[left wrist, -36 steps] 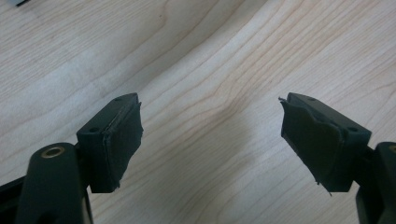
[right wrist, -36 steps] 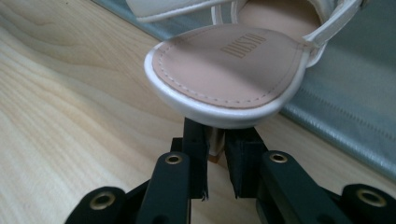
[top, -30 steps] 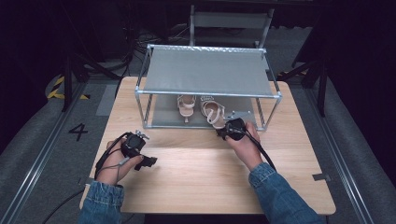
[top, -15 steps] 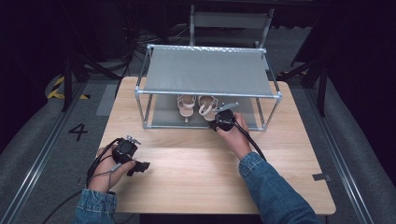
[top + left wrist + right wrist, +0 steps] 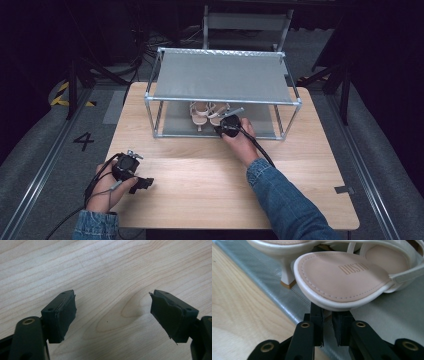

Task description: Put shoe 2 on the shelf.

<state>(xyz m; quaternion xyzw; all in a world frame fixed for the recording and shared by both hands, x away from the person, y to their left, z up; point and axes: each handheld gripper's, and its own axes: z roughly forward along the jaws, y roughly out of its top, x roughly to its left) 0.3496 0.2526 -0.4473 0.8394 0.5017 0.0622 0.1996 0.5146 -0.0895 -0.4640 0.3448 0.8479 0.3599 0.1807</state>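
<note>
My right gripper [image 5: 329, 322] reaches under the front rail of the shoe rack [image 5: 222, 100], its jaws drawn nearly together beneath the heel end of a white sandal [image 5: 344, 280]. The sandal's heel hides the jaw tips, so I cannot tell whether they pinch it. That sandal sits on the rack's grey lower shelf [image 5: 387, 312] beside its mate [image 5: 284, 250], whose short block heel stands on the shelf just behind. The rack stands along the table's far edge. My left gripper [image 5: 131, 170] rests near the table's [image 5: 200, 185] front left corner, jaws spread wide over bare wood, holding nothing.
</note>
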